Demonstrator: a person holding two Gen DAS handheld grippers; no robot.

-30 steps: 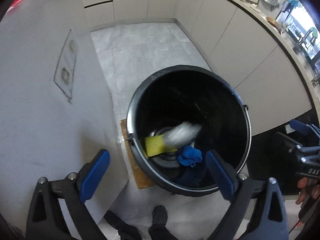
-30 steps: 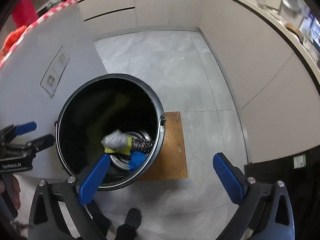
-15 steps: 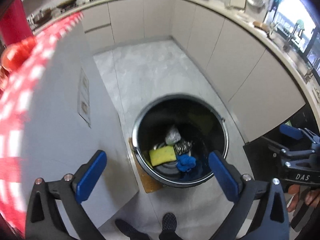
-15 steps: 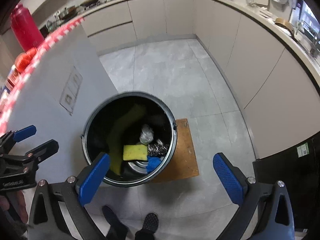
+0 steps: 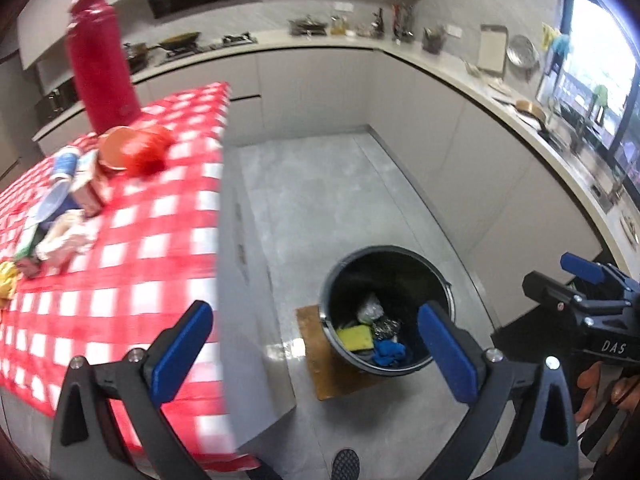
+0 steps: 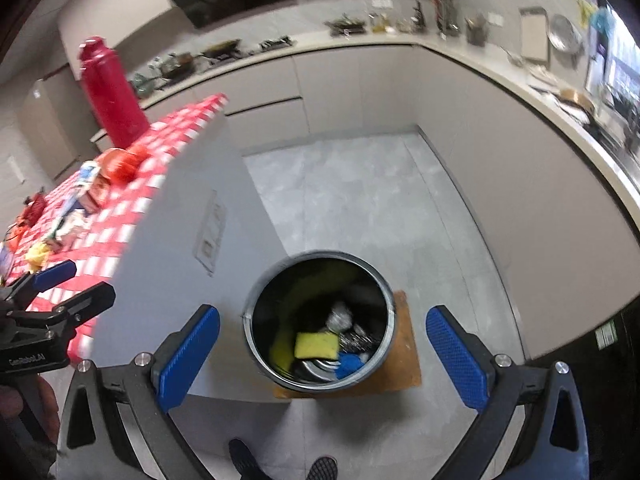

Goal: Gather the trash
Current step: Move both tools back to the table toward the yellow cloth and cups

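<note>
Both grippers hang empty above the floor, between drops. The left gripper (image 5: 316,348) stands with its jaws wide and nothing between the blue pads; the right gripper (image 6: 322,354) is likewise spread wide and bare.

The black bucket (image 6: 384,292) sits on the floor on a brown mat (image 6: 408,356), hard against the white side of the worktop (image 5: 132,264). Inside it lie a yellow sponge (image 6: 316,345), a blue rag (image 6: 348,364), a crumpled foil ball (image 6: 339,316) and a dark scouring pad (image 6: 358,338), so part of the collecting looks done.

In the left wrist view the remaining trash (image 5: 56,216) is a blurred heap of wrappers and paper at about 9 o'clock on the red-checked cloth, with a red bag or net (image 5: 136,148) and a tall red flask (image 5: 100,64) behind it toward 11 o'clock. What each piece is cannot be told through the blur.

The step in hand seems to be the return from the bucket to the worktop. The next move calls for swinging one gripper toward 9 o'clock, choosing a single loose piece at the near edge of the heap, and closing on it without dragging the cloth or nudging the flask.
</note>
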